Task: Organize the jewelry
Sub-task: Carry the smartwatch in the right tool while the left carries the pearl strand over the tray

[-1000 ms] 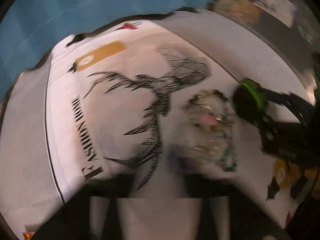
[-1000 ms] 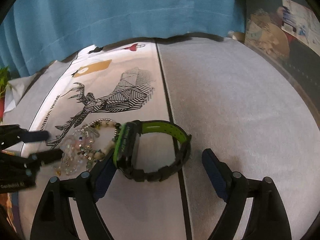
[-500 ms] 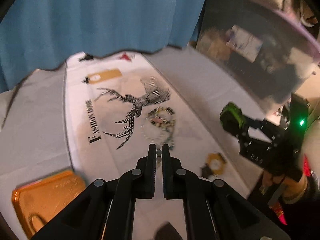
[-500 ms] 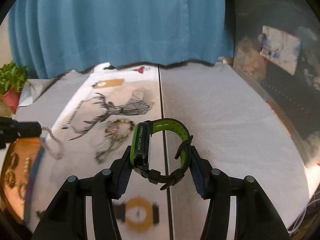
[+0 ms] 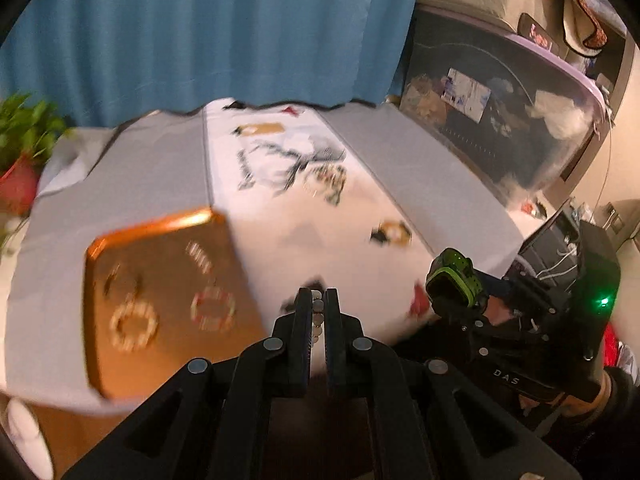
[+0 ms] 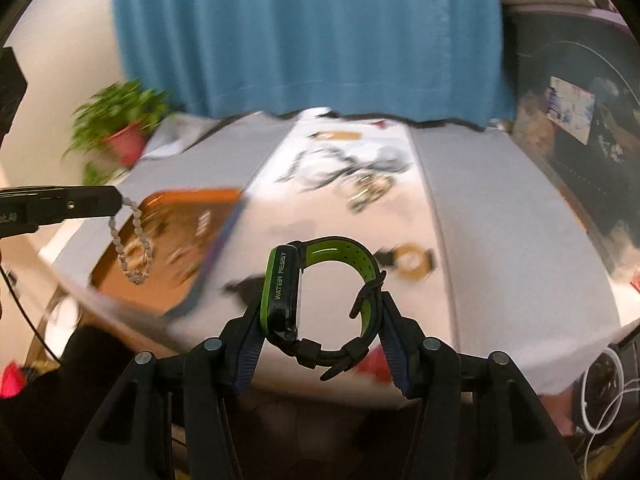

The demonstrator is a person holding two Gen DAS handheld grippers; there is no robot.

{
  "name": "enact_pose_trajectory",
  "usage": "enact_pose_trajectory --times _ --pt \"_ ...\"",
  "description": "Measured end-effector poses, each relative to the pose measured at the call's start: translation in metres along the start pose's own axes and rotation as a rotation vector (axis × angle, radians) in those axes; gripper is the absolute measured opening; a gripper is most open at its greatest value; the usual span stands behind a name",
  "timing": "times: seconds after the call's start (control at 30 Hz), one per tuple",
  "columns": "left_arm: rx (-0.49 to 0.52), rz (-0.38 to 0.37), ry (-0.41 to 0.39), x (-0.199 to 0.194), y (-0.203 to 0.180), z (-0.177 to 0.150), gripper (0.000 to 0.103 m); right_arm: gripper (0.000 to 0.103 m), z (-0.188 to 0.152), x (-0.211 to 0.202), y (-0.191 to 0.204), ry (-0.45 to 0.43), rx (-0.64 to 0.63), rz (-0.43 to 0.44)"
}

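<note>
We hold two pieces in the air now. Our left gripper [image 5: 318, 312] is closed on a bead bracelet [image 6: 134, 248], which hangs from its tips above the orange tray [image 5: 120, 364]. Our right gripper [image 6: 320, 312] clamps the green and black watch [image 6: 316, 300] by its case and strap, above the near edge of the surface [image 6: 500, 240]. In the tray we see already some bracelets [image 5: 172, 312], blurred, so a part of the work seems done. A small heap of jewelry [image 5: 326, 182] lies on the white cloth [image 5: 280, 224], well apart from the tray. We judge the two held pieces go to the tray first, then the heap
</note>
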State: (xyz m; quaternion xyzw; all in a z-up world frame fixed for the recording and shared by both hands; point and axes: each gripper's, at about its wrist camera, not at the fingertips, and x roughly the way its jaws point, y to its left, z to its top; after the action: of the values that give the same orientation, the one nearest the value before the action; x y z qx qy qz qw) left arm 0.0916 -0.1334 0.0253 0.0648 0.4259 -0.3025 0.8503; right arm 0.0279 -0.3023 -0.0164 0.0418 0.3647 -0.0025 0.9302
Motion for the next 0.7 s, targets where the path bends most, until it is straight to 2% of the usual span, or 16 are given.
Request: enact_pose_trajectory --times 0.2,0.37,0.5,0.7 --pt "-0.065 0.048 -0.016 -0.046 0.004 -0.075 0.003 0.054 -0.046 -0.038 0.057 0.029 -0.074 0.079" --pt "-0.113 0.056 -0.038 -0.074 0.005 -0.122 0.003 0.054 -0.076 -0.058 0.097 0.064 -0.153 0.144" --pt "-0.128 0.055 -0.046 -0.085 0.002 -0.141 0.003 0.054 -0.085 -0.067 0.114 0.077 -0.189 0.17" --pt "-0.127 0.055 -0.07 -0.095 -0.001 -0.147 0.003 0.054 -0.089 -0.076 0.126 0.074 -0.216 0.181"
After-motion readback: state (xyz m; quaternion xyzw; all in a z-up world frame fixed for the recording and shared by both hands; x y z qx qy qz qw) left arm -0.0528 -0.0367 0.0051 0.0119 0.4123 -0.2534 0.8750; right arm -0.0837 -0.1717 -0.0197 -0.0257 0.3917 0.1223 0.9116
